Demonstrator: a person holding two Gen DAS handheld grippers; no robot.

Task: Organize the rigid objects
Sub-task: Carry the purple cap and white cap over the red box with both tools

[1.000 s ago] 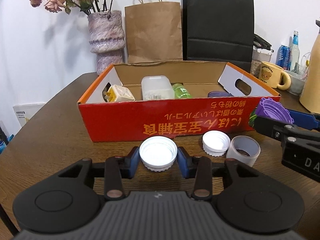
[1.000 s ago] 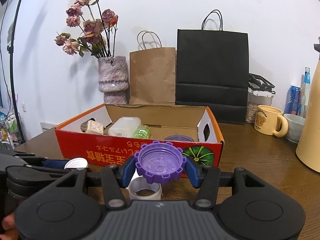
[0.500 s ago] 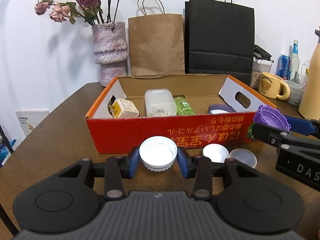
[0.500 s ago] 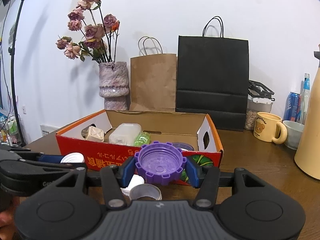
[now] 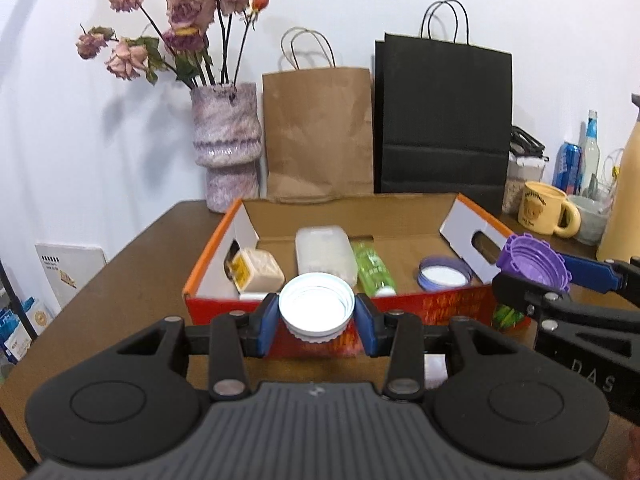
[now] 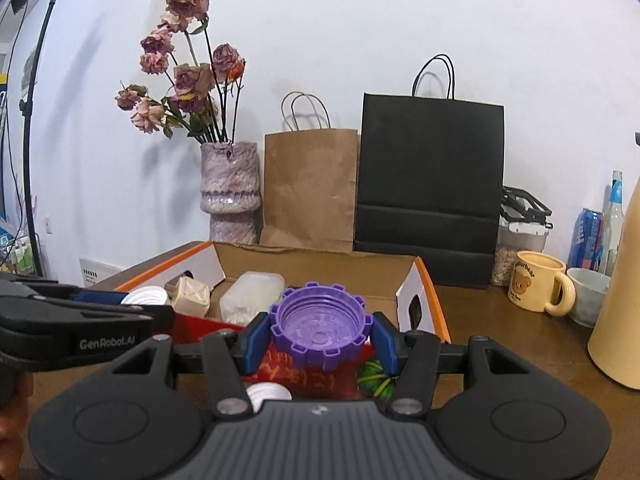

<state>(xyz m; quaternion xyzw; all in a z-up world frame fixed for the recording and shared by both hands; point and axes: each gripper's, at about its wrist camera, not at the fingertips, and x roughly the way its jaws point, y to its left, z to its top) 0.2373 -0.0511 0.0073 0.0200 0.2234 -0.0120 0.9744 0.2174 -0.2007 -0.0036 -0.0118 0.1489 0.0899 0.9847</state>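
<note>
- Left wrist view: my left gripper (image 5: 316,316) is clamped on a white cap (image 5: 316,310), open side up, low in the middle of the frame, in front of the near red wall of the cardboard box (image 5: 440,304).
- At the right edge of that frame, my right gripper (image 5: 534,268) pinches a purple cap (image 5: 534,262) beside the box's right end flap.
- Right wrist view: the purple cap (image 6: 320,326) sits between the blue pads (image 6: 256,338), toothed rim outward, hollow side up, in the lower middle of the frame.
- The left gripper and its white cap (image 6: 146,296) show at the left edge of this view, level with the box's near left corner.
- Inside the box, from left to right: a beige block (image 5: 258,270), a clear plastic container (image 5: 324,254), a green bottle (image 5: 372,268), and a purple-rimmed lid (image 5: 444,274) lying flat.
- Another white cap (image 6: 266,394) lies on the brown wooden table (image 5: 132,272), in front of the box, low in the right wrist frame.
- Behind the box, against the white wall (image 6: 360,20): a mottled purple vase (image 5: 226,144) of dried roses, a brown paper bag (image 5: 318,132), and a black paper bag (image 5: 444,120).
- At the right of the table: a yellow mug (image 6: 538,286), a small bowl (image 6: 590,294), a blue can (image 6: 586,238), and a tall cream jug (image 6: 618,300).
- A black stand (image 6: 30,120) rises along the upper left of the right wrist frame.
</note>
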